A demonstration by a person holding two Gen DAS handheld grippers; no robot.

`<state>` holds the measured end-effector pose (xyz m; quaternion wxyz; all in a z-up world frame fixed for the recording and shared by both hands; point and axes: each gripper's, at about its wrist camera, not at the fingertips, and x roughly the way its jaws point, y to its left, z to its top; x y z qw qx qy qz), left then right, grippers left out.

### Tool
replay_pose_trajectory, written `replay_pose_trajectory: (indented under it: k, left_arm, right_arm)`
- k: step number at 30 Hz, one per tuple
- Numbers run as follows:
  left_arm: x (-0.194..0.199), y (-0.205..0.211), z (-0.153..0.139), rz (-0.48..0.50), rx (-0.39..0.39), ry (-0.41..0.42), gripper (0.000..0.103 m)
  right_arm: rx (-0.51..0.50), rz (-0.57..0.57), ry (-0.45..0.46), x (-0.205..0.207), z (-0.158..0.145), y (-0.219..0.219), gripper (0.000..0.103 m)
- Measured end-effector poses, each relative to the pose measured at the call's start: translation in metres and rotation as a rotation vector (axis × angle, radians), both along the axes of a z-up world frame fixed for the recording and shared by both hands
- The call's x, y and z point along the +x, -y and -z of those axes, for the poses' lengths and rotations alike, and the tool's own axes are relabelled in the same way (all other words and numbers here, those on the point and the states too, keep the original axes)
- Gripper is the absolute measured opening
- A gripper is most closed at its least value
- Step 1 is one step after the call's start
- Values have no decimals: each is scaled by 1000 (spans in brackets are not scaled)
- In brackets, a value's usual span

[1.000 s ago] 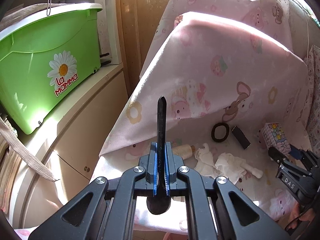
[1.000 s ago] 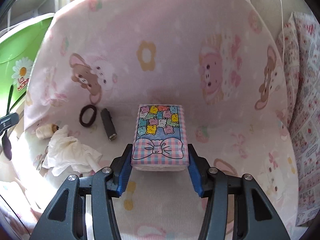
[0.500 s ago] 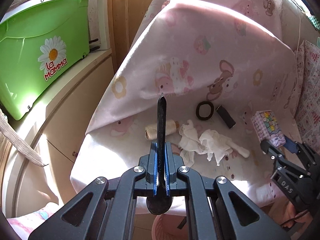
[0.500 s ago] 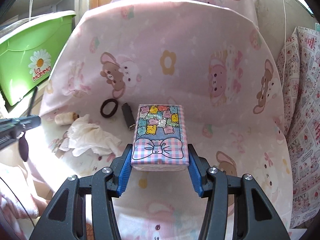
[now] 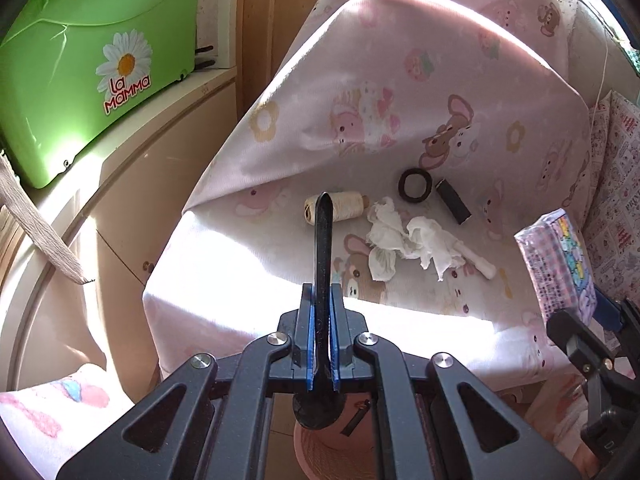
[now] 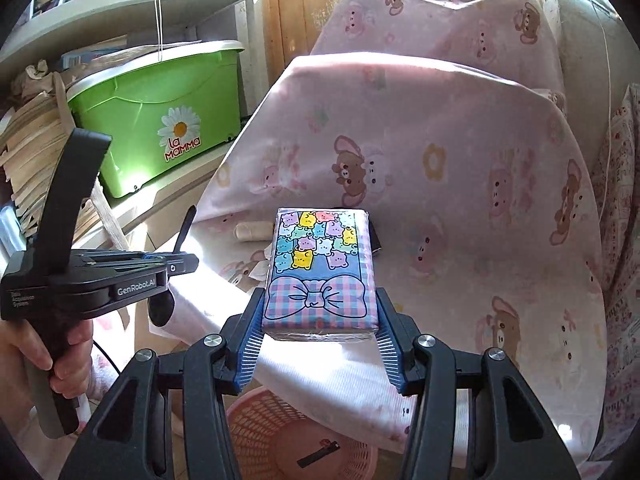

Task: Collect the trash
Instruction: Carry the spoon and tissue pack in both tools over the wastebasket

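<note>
**Both grippers loaded above the pink basket**

The right gripper (image 6: pixel 320 330) holds a tissue pack (image 6: pixel 321 270) printed with pastel bears and a checked bow. The two blue pads press on the pack's long sides near its lower end, so the jaws stand about half wide around it, and the pack juts forward and up beyond the fingertips. Below the gripper, at the foot of the right wrist view, sits a pink plastic basket (image 6: pixel 256 436) with something small and dark lying in it. In the left wrist view the same pack (image 5: pixel 558 264) shows at the right edge, well to the right of the loose things on the seat.

The left gripper (image 5: pixel 321 312) is pinched nearly closed on a black plastic spoon (image 5: pixel 322 248). The spoon's handle points forward between the pads and its bowl hangs back under the jaws. From the right wrist view the left gripper (image 6: pixel 172 266) is at the left, with a hand (image 6: pixel 48 354) wrapped around its grip.

The trash lies on a pink bear-print cover (image 5: pixel 400 120) draped over a chair. A crumpled white tissue (image 5: pixel 412 240) lies ahead and to the right of the spoon's tip, apart from both grippers. A cream spool of thread (image 5: pixel 344 208) lies just behind the spoon's tip, a black hair tie (image 5: pixel 415 185) and a small black cylinder (image 5: pixel 453 201) farther back. A green bin (image 5: pixel 92 68) marked "La Mamma" stands on a cabinet at the left.
</note>
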<state>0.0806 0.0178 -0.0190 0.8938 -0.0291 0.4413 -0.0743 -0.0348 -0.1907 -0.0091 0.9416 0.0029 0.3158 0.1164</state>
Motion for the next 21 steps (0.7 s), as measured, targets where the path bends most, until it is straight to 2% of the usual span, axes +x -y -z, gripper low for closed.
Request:
replay_pose_trajectory:
  k: [7,12,17,21]
  left_arm:
    - [-15,-4,-3,6,-40,-7,5]
    - [-24,3,4,47,-53,-59,5]
    - [-30,9,15,100,-114,-135,5]
    - [-29,15,21,113,-100,-170,5]
  right_arm:
    - [6,26,-44,-16,4,-3,54]
    - [15,14,-69,-24,8,-6,54]
    - [23,1,-81,-30,11,-9,54]
    - [30,-14,-112,-31,18,-11,54]
